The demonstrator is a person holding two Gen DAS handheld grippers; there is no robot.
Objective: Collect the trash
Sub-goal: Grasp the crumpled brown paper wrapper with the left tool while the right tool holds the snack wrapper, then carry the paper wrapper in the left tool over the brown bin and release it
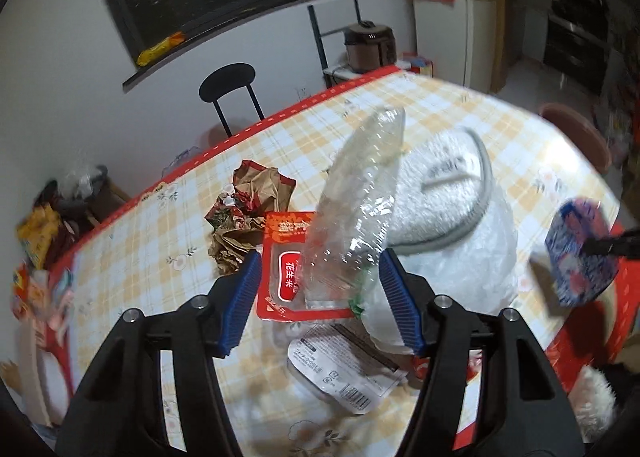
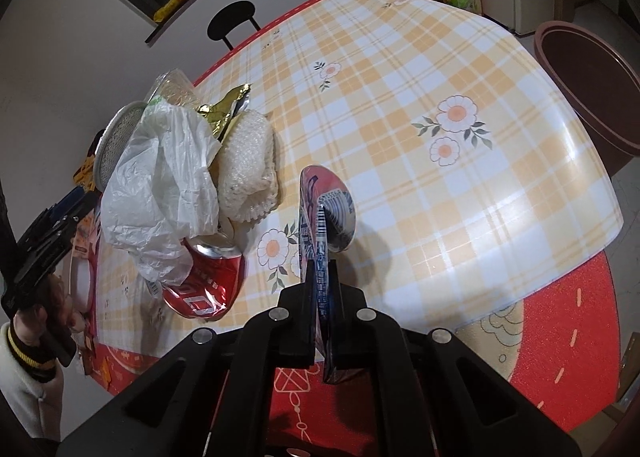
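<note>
My left gripper (image 1: 320, 293) is open, its blue pads either side of a crushed clear plastic bottle (image 1: 356, 201) that stands between them above the table. Below lie a red peanut packet (image 1: 282, 269), crumpled brown paper (image 1: 244, 213) and a clear lidded tray (image 1: 344, 373). My right gripper (image 2: 324, 297) is shut on a flattened blue and red patterned paper cup (image 2: 326, 213), held edge-on above the table; it also shows in the left wrist view (image 1: 580, 253). A trash pile holds a white plastic bag (image 2: 160, 185), a crushed red can (image 2: 208, 281), white foam netting (image 2: 248, 165) and gold foil (image 2: 228, 109).
The yellow checked tablecloth (image 2: 440, 177) has a red border. A brown basin (image 2: 592, 89) stands off the table's right edge. A black chair (image 1: 228, 85) and a rice cooker (image 1: 370, 47) stand beyond the far edge. Snack bags (image 1: 38, 237) lie at the left.
</note>
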